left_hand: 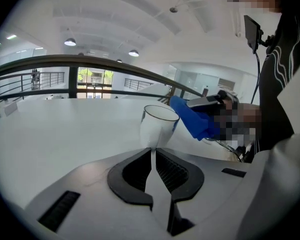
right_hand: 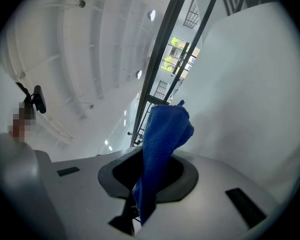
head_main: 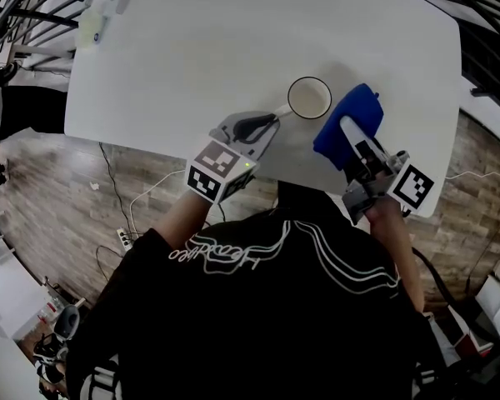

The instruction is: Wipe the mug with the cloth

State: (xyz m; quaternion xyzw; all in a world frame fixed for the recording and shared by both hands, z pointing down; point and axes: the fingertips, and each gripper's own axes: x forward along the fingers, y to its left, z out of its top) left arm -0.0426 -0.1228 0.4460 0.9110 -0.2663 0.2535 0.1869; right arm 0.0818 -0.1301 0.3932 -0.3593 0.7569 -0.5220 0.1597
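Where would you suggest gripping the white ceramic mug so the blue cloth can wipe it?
By its thin handle, from the near left, where the left gripper is shut on it. The handle juts that way, leaving the upright white mug's wall free for the right gripper's blue cloth.

We're in a big open hall, prob. an office or lab bldg: white table (head_main: 192, 65), wood floor (head_main: 75, 186) w/ cables (head_main: 143, 192) & power strip (head_main: 125, 238), railing (left_hand: 70, 63), ceiling lights (left_hand: 70, 42).

Left grey gripper (head_main: 271, 122) pinched on handle of white ceramic mug (head_main: 309, 97), pointing 2 o'clock. Right grey gripper (head_main: 350, 140) clamps blue terry cloth (head_main: 360, 107), pointing 11 o'clock.
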